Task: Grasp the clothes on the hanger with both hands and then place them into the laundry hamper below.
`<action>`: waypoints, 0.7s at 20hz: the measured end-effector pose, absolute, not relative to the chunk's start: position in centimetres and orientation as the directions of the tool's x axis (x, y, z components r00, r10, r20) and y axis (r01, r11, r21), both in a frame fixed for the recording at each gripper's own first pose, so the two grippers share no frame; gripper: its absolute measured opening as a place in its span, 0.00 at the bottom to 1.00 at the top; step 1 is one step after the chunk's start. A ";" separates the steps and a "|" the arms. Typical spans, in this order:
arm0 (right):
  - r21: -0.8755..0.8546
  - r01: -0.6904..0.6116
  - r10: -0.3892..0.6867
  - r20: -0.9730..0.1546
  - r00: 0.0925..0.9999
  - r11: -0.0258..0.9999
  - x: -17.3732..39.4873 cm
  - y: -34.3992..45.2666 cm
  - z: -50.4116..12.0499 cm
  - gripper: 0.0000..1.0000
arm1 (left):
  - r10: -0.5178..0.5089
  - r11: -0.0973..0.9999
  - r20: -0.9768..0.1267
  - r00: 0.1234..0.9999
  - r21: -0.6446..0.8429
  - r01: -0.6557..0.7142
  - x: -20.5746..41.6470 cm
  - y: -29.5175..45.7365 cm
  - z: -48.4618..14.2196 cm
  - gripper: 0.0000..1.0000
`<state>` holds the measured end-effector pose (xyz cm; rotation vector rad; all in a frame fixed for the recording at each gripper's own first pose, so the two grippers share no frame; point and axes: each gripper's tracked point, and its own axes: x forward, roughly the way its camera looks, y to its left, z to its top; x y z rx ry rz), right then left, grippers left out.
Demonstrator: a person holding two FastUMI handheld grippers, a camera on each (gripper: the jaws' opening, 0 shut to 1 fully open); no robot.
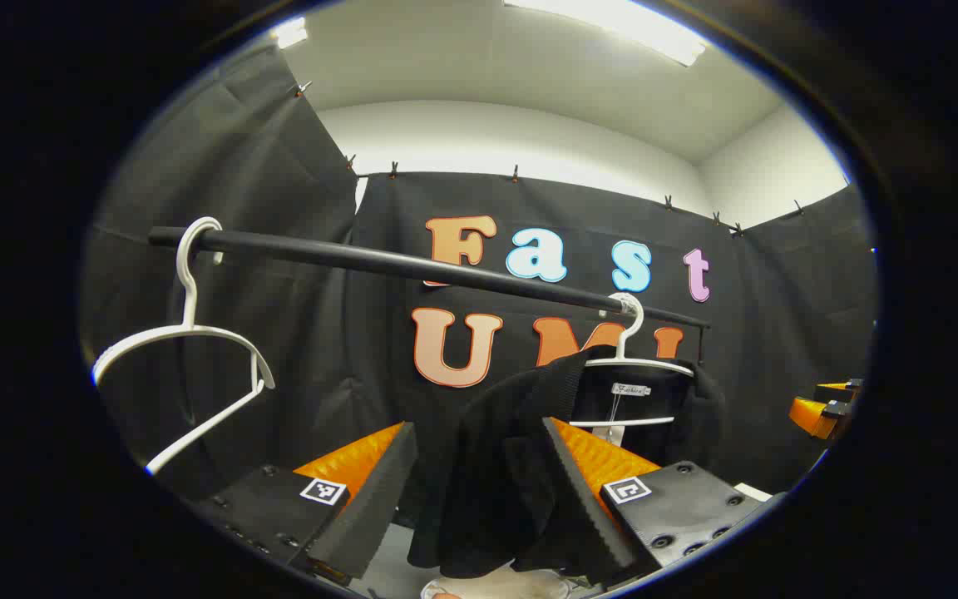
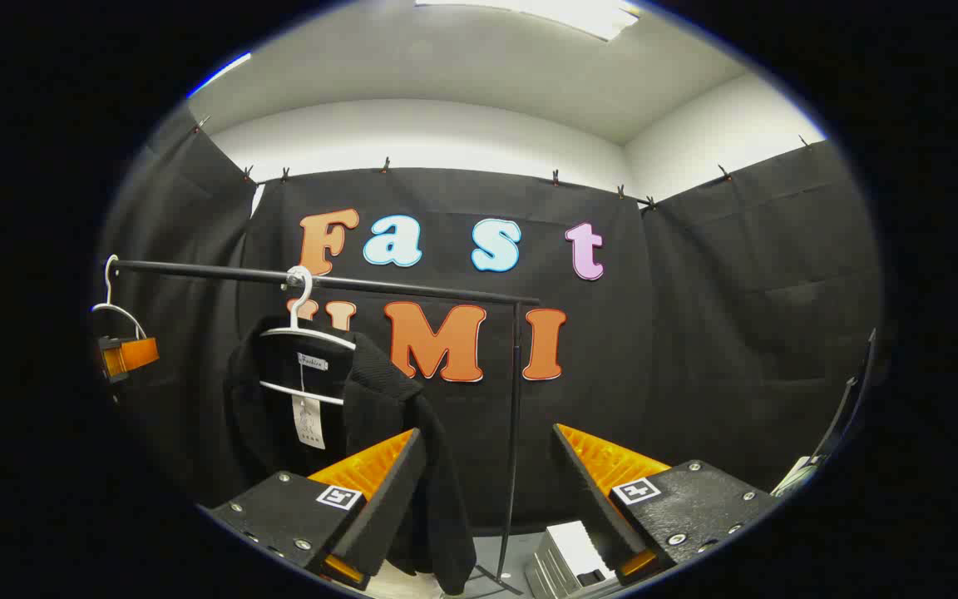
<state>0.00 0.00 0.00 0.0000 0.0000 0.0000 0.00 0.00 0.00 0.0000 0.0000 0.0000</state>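
left gripper view: the left tool [image 1: 479,491] stands wide, and a fold of the black garment [image 1: 496,466] hangs between its two fingers at 12 o'clock, close in. whether either finger touches the cloth i cannot tell; the right-hand finger edge overlaps the fabric, the other looks apart from it, so i would not call it a grip. the garment hangs from a white hanger [image 1: 637,366] on the black rail [image 1: 412,268], its long axis straight down, with the hanger at about 1 o'clock. an empty white hanger [image 1: 188,341] sits on the rail toward 10 o'clock. the other tool [image 1: 820,412] shows at 3 o'clock, well apart.

right gripper view: the right tool [image 2: 487,491] is also wide and holds nothing. the garment [image 2: 362,433] lies off toward 10 o'clock, its sleeve dropping just beside the left-hand finger, not between the two. so the left tool is the nearer, and the right one, in my judgement, needs to swing toward 10 o'clock before closing.

hard to make out: the hamper. a pale shape at 6 o'clock in the left gripper view and a pale box at 5 o'clock in the right gripper view are cut off, so i cannot name either. the garment's hem is hidden behind the fingers.
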 end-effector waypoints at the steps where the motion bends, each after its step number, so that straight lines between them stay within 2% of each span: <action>1: 0.004 -0.003 0.003 -0.001 1.000 1.000 0.1 0.0 -0.1 0.94 | 0.003 1.000 -0.003 1.000 0.001 -0.003 0.1 0.0 -0.2 0.93; 3: 0.012 -0.013 0.013 -0.001 1.000 1.000 0.6 0.0 -0.1 0.94 | 0.011 1.000 -0.006 1.000 0.000 -0.011 0.2 0.1 -0.3 0.93; 4: 0.014 -0.020 0.020 -0.002 1.000 1.000 0.8 -0.1 -0.2 0.94 | 0.019 1.000 -0.007 1.000 -0.001 -0.019 0.3 0.0 -0.3 0.97; 5: 0.015 -0.031 0.031 -0.004 1.000 0.999 1.0 -0.2 -0.3 0.94 | 0.030 1.000 -0.009 1.000 -0.005 -0.030 0.3 0.2 -0.3 0.93; 7: 0.014 -0.064 0.064 -0.004 0.998 0.998 1.7 -0.1 0.1 0.94 | 0.058 0.998 0.010 0.998 -0.014 -0.058 0.2 0.1 0.5 0.97; 12: 0.026 -0.136 0.136 -0.007 0.991 0.990 3.4 -0.3 0.9 0.94 | 0.100 0.995 0.022 0.995 -0.012 -0.100 0.2 -0.3 1.8 0.93; 14: 0.031 -0.146 0.147 -0.012 0.989 0.989 4.0 -0.4 0.7 0.94 | 0.104 0.995 0.025 0.994 0.000 -0.104 0.3 -0.5 1.9 0.96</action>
